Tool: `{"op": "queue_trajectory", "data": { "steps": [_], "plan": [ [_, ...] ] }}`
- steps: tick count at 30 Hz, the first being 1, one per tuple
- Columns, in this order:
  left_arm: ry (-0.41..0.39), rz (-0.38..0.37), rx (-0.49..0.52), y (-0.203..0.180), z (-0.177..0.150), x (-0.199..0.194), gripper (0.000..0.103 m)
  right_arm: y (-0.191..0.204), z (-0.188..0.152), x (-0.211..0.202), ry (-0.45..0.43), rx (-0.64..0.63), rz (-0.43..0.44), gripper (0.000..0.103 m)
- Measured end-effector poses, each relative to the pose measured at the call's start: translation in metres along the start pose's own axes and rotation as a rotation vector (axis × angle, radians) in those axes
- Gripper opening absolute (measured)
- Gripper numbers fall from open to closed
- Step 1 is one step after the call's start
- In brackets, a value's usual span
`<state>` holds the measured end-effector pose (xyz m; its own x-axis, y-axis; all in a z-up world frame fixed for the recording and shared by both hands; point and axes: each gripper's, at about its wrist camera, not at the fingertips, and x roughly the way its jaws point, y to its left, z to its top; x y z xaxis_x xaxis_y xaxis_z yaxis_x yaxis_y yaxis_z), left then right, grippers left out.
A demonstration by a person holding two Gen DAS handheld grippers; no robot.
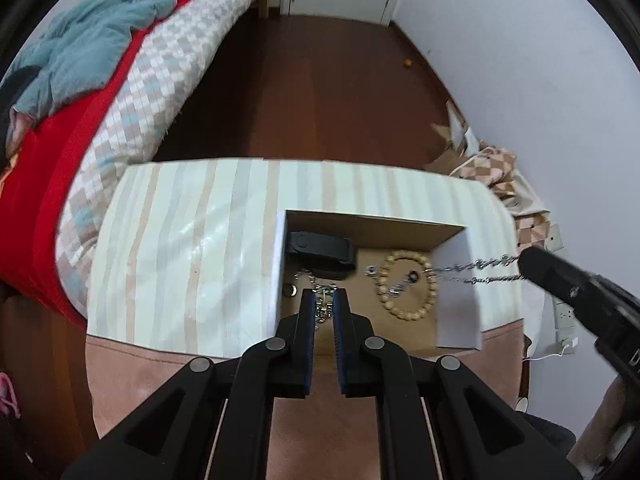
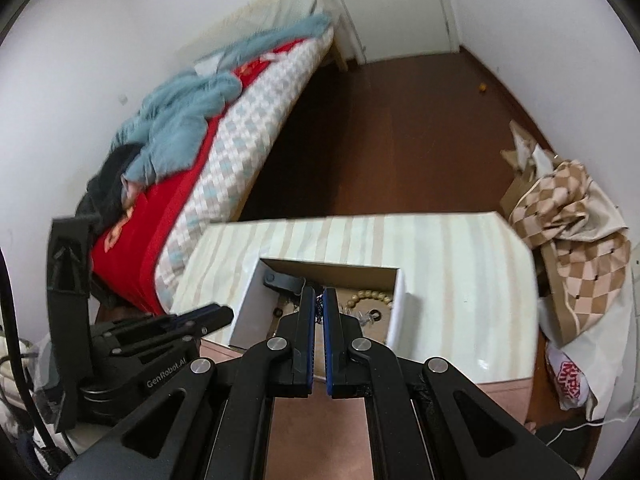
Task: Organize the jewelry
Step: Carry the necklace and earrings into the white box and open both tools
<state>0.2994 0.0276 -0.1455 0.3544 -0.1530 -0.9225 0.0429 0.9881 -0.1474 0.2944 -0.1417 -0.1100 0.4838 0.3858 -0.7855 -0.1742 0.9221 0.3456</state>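
Both grippers hang over an open cardboard box [image 1: 372, 232] that sits on the striped bench [image 1: 192, 240]. From the left wrist view, the left gripper [image 1: 323, 300] has its jaws drawn almost together, with a silver chain [image 1: 320, 312] showing in the narrow gap at its tips; whether the pads actually pinch it I cannot tell. Coming in from the right of that view, the right gripper [image 1: 528, 260] is closed on another silver chain [image 1: 472, 270], which runs taut from its tip over the box's white side wall and down to the box floor. Inside the box, a black clasp-like case [image 1: 320, 250] lies against the back wall, a ring of pale wooden beads [image 1: 406, 284] lies flat on the brown floor to its right, and small metal pieces [image 1: 411, 277], perhaps rings or charms, sit inside and beside the bead loop. From the right wrist view, that gripper [image 2: 319, 294] shows its blue pads nearly touching, a dark strand of chain between them, with the beads [image 2: 366, 298] just beyond. A bed [image 1: 132, 92] with a checked cover stands to the left of the bench.
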Motion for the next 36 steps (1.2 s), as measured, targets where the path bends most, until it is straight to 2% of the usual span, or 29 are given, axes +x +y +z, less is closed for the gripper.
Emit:
{"op": "queue_trajectory", "data": {
  "steps": [4, 7, 9, 10, 11, 12, 14, 16, 19, 20, 21, 22, 24, 27, 29, 31, 34, 36],
  "plan": [
    [0.046, 0.013, -0.045, 0.010, 0.009, 0.016, 0.009, -0.004, 0.005, 0.035, 0.074, 0.025, 0.025, 0.003],
    [0.072, 0.022, -0.075, 0.015, 0.012, 0.021, 0.015, -0.003, 0.008, 0.048, 0.104, 0.034, 0.051, 0.003],
    [0.060, 0.017, -0.086, 0.016, 0.013, 0.020, 0.032, 0.000, 0.010, 0.053, 0.116, 0.031, 0.068, 0.004],
    [0.050, 0.023, -0.084, 0.016, 0.014, 0.018, 0.052, 0.002, 0.011, 0.055, 0.122, 0.030, 0.077, 0.003],
    [0.042, 0.026, -0.084, 0.016, 0.015, 0.017, 0.067, 0.004, 0.011, 0.057, 0.129, 0.030, 0.085, 0.003],
    [0.031, 0.032, -0.087, 0.017, 0.015, 0.015, 0.071, 0.006, 0.012, 0.059, 0.135, 0.033, 0.091, 0.003],
    [0.021, 0.038, -0.093, 0.019, 0.016, 0.013, 0.071, 0.006, 0.013, 0.065, 0.160, 0.042, 0.099, 0.003],
    [0.024, 0.051, -0.106, 0.022, 0.014, 0.012, 0.074, 0.000, 0.011, 0.078, 0.228, 0.072, 0.112, 0.004],
    [0.019, 0.078, -0.112, 0.026, 0.012, 0.010, 0.094, -0.017, 0.003, 0.096, 0.321, 0.122, 0.064, 0.005],
    [0.013, 0.091, -0.108, 0.026, 0.010, 0.009, 0.095, -0.023, 0.000, 0.099, 0.342, 0.132, 0.051, 0.006],
    [0.008, 0.104, -0.104, 0.025, 0.009, 0.007, 0.096, -0.027, -0.002, 0.099, 0.354, 0.140, 0.037, 0.014],
    [-0.002, 0.127, -0.094, 0.024, 0.006, 0.005, 0.096, -0.030, -0.005, 0.098, 0.356, 0.146, 0.022, 0.032],
    [-0.019, 0.148, -0.085, 0.024, 0.003, 0.001, 0.101, -0.034, -0.007, 0.090, 0.334, 0.143, 0.011, 0.056],
    [-0.061, 0.186, -0.063, 0.020, -0.005, -0.007, 0.103, -0.030, -0.009, 0.073, 0.292, 0.092, -0.052, 0.057],
    [-0.090, 0.214, -0.044, 0.017, -0.011, -0.013, 0.103, -0.024, -0.015, 0.060, 0.258, 0.034, -0.149, 0.063],
    [-0.100, 0.234, -0.035, 0.015, -0.018, -0.016, 0.103, -0.021, -0.021, 0.051, 0.235, -0.009, -0.244, 0.084],
    [-0.099, 0.241, -0.026, 0.011, -0.028, -0.019, 0.103, -0.020, -0.032, 0.041, 0.206, -0.048, -0.360, 0.097],
    [-0.099, 0.243, -0.022, 0.008, -0.034, -0.023, 0.103, -0.019, -0.039, 0.036, 0.190, -0.050, -0.398, 0.099]
  ]
}}
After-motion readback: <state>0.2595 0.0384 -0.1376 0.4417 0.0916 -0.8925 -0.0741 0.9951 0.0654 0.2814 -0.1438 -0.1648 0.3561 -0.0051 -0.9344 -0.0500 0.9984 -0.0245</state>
